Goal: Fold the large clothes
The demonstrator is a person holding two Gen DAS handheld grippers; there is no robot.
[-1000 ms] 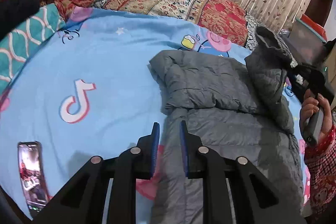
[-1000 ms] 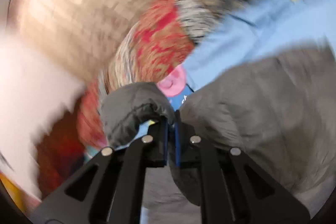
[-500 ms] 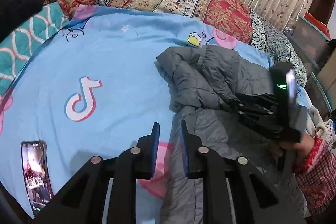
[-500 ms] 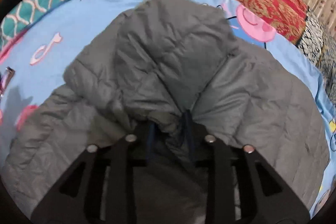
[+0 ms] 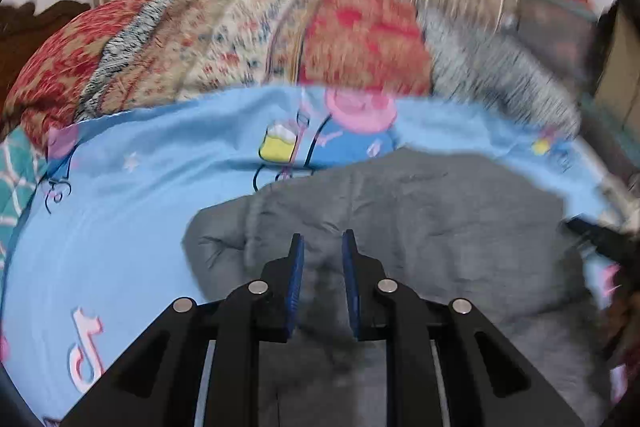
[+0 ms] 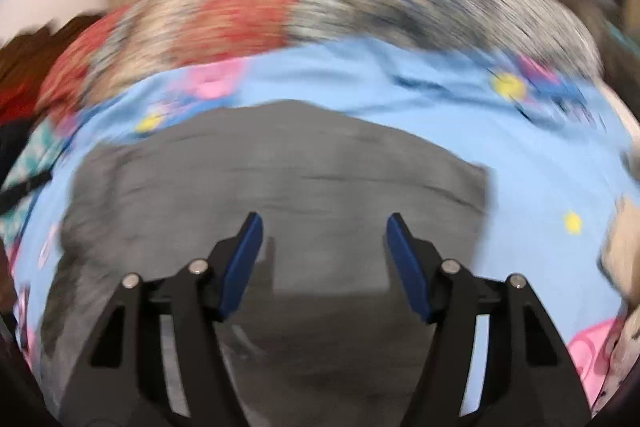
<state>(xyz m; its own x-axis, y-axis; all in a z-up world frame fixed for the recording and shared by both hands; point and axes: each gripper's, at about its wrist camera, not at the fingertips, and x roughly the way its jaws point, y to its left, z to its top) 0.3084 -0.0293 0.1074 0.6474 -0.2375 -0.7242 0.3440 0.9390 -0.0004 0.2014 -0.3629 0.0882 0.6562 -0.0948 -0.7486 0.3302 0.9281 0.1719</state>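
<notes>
Now the grey padded jacket [image 5: 420, 227] lies flat on the blue cartoon sheet [image 5: 132, 195], directly under and ahead of both sets of jaws. The right gripper [image 6: 324, 227] is spread wide and empty; the left gripper [image 5: 322, 243] stands narrowly parted, gripping nothing. Best to press the fold flat, then take an edge squarely. Its long axis seems to run crosswise to the jaws, though blur leaves its heading unclear

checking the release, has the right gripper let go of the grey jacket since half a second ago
Yes. The right gripper was pinching a fold of the grey jacket; now its jaws stand wide apart, empty, above the jacket lying flat on the blue sheet.
</notes>
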